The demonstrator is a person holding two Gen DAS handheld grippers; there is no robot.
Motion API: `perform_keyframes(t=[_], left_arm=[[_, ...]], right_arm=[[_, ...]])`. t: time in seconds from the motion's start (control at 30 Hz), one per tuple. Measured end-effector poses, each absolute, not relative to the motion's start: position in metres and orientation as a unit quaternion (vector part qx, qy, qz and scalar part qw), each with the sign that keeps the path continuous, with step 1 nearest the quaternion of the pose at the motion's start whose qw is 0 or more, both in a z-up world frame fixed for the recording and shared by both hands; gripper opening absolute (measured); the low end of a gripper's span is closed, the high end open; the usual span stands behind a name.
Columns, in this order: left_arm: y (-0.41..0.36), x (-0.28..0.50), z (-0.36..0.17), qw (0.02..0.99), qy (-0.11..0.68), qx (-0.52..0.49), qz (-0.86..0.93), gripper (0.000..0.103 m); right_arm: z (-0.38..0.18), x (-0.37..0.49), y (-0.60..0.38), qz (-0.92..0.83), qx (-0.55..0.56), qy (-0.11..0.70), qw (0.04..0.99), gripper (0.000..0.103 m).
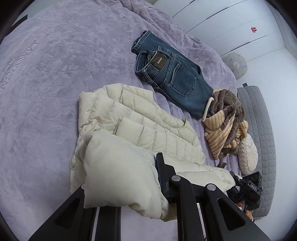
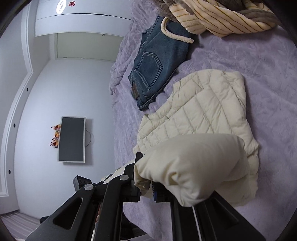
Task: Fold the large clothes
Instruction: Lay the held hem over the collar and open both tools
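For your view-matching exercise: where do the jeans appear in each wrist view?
Left wrist: jeans upper centre, beyond the jacket.
Right wrist: jeans upper centre-left, near the bed's edge.
Shared landmark: the striped blanket overlapping the jeans' leg end.

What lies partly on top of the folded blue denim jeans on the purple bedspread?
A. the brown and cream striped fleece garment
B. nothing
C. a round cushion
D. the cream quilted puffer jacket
A: the cream-trimmed edge of the brown and cream striped fleece garment overlaps one end of the folded blue denim jeans, while the cream quilted puffer jacket lies apart.
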State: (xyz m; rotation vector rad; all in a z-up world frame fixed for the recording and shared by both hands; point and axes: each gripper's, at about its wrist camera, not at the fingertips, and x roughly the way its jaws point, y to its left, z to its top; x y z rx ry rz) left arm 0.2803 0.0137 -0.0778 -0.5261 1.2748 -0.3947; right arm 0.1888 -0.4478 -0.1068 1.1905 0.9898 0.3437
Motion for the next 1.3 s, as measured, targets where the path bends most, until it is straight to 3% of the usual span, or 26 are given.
perform_keyframes(t=[0.33, 0.53, 0.63, 0.67, 0.7, 0.73, 0.77, 0.8, 0.9, 0.93, 1.0, 1.03, 1.07, 1.1, 1.3], left_arm=[[-0.023, 0.354, -0.146, 0.756, 0.62, -0.137, -0.158, 0.017], [-0.032, 0.36, -0.145, 0.765, 0.614, -0.096, -0.17, 0.021], [-0.029, 0.355, -0.129, 0.781, 0.593, -0.089, -0.175, 0.051], [-0.028, 0.352, -0.122, 0.792, 0.581, -0.083, -0.17, 0.08], [-0.025, 0.348, -0.114, 0.807, 0.564, -0.073, -0.16, 0.098], [-0.022, 0.344, -0.104, 0.822, 0.545, -0.062, -0.151, 0.099], [-0.02, 0.342, -0.097, 0.83, 0.535, -0.051, -0.147, 0.099], [-0.017, 0.342, -0.092, 0.835, 0.531, -0.043, -0.139, 0.099], [-0.004, 0.34, -0.079, 0.851, 0.513, -0.037, -0.108, 0.098], [-0.001, 0.34, -0.077, 0.852, 0.511, -0.039, -0.106, 0.096], [0.001, 0.34, -0.08, 0.844, 0.52, -0.049, -0.125, 0.064], [-0.001, 0.342, -0.085, 0.837, 0.529, -0.051, -0.135, 0.058], [-0.006, 0.343, -0.091, 0.832, 0.534, -0.047, -0.144, 0.045], [-0.013, 0.345, -0.097, 0.828, 0.539, -0.038, -0.149, 0.036], [-0.051, 0.379, -0.142, 0.83, 0.543, 0.006, -0.123, 0.036]], right_arm=[[-0.157, 0.273, -0.452, 0.097, 0.506, 0.477, 0.712, 0.01], [-0.176, 0.287, -0.454, 0.077, 0.499, 0.489, 0.711, 0.011], [-0.175, 0.291, -0.455, 0.074, 0.492, 0.493, 0.713, 0.012], [-0.175, 0.292, -0.455, 0.07, 0.491, 0.495, 0.714, 0.016], [-0.173, 0.292, -0.455, 0.069, 0.489, 0.496, 0.714, 0.022], [-0.17, 0.292, -0.455, 0.069, 0.488, 0.497, 0.714, 0.047], [-0.166, 0.291, -0.456, 0.07, 0.486, 0.495, 0.717, 0.078], [-0.161, 0.291, -0.457, 0.07, 0.482, 0.491, 0.722, 0.084], [-0.139, 0.287, -0.457, 0.072, 0.447, 0.486, 0.748, 0.083], [-0.131, 0.285, -0.457, 0.063, 0.422, 0.488, 0.761, 0.081], [-0.119, 0.279, -0.455, 0.05, 0.37, 0.495, 0.785, 0.063], [-0.116, 0.277, -0.453, 0.044, 0.344, 0.502, 0.792, 0.042], [-0.115, 0.276, -0.451, 0.039, 0.316, 0.511, 0.798, 0.026], [-0.116, 0.275, -0.449, 0.035, 0.29, 0.52, 0.803, 0.022], [-0.139, 0.299, -0.443, 0.034, 0.208, 0.546, 0.811, 0.02]])
